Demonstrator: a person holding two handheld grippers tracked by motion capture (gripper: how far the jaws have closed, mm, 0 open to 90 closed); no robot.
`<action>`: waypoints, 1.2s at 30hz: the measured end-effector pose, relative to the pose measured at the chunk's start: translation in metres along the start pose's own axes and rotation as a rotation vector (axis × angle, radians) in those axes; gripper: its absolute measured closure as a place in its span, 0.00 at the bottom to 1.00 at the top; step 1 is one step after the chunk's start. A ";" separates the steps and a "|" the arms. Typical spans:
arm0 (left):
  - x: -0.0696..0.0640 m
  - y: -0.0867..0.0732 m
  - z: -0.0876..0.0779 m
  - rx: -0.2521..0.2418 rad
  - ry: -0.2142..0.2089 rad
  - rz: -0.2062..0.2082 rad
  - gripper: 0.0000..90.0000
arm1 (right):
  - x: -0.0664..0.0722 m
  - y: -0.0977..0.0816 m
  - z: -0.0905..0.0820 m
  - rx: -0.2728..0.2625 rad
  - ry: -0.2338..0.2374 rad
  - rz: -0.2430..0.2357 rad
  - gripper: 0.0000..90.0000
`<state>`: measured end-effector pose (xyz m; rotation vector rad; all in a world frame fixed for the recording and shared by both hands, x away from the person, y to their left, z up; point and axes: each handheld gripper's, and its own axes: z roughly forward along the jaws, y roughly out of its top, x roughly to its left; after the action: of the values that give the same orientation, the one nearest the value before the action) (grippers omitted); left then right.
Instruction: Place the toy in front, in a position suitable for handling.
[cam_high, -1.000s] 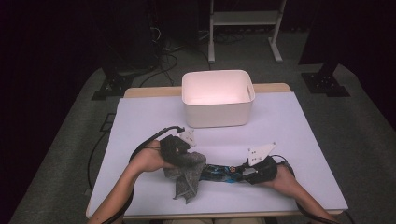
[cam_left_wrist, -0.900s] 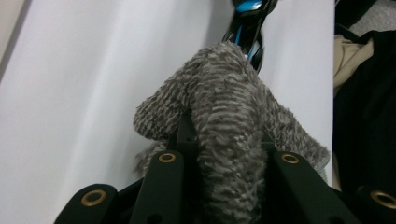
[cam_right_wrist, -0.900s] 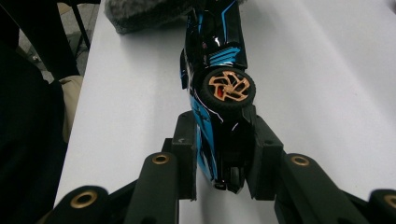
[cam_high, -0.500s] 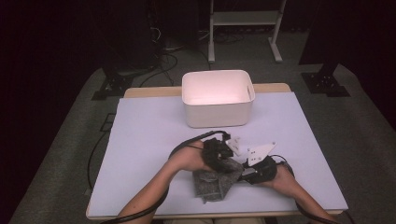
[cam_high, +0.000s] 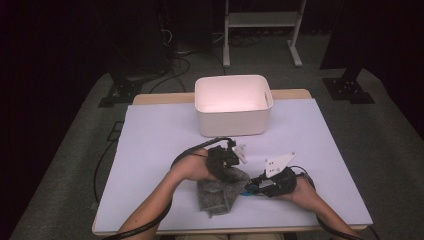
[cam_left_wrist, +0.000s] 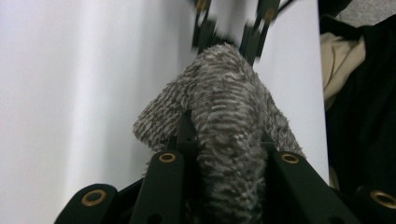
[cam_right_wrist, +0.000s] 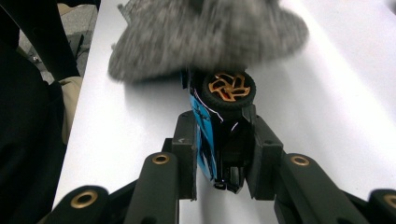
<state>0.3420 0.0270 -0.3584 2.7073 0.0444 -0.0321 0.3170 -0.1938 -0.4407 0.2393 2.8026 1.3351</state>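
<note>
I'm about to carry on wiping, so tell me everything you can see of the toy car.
The toy car is blue and black with a glossy plastic look, one black tyre with a gold-spoked wheel facing up. It lies on its side, clamped between the jaws of the right gripper, just above the white table. The grey cloth drapes over its far end.

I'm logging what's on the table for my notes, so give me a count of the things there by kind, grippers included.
Handheld grippers: 2, left gripper and right gripper
Grey cloths: 1, grey cloth
Toy cars: 1, blue toy car
White bins: 1, white bin
Total: 5
</note>
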 end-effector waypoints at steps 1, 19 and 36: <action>0.001 -0.008 -0.003 -0.007 0.003 -0.018 0.82 | 0.000 0.000 0.000 -0.001 -0.001 -0.001 0.76; 0.009 -0.056 -0.024 -0.012 0.039 -0.124 0.81 | -0.001 -0.001 0.000 -0.003 0.006 0.014 0.76; -0.007 0.042 0.015 0.017 -0.025 0.085 0.81 | -0.001 0.000 0.001 -0.004 0.013 0.022 0.76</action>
<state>0.3360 -0.0179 -0.3536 2.7227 -0.0789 -0.0414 0.3184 -0.1935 -0.4410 0.2624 2.8156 1.3516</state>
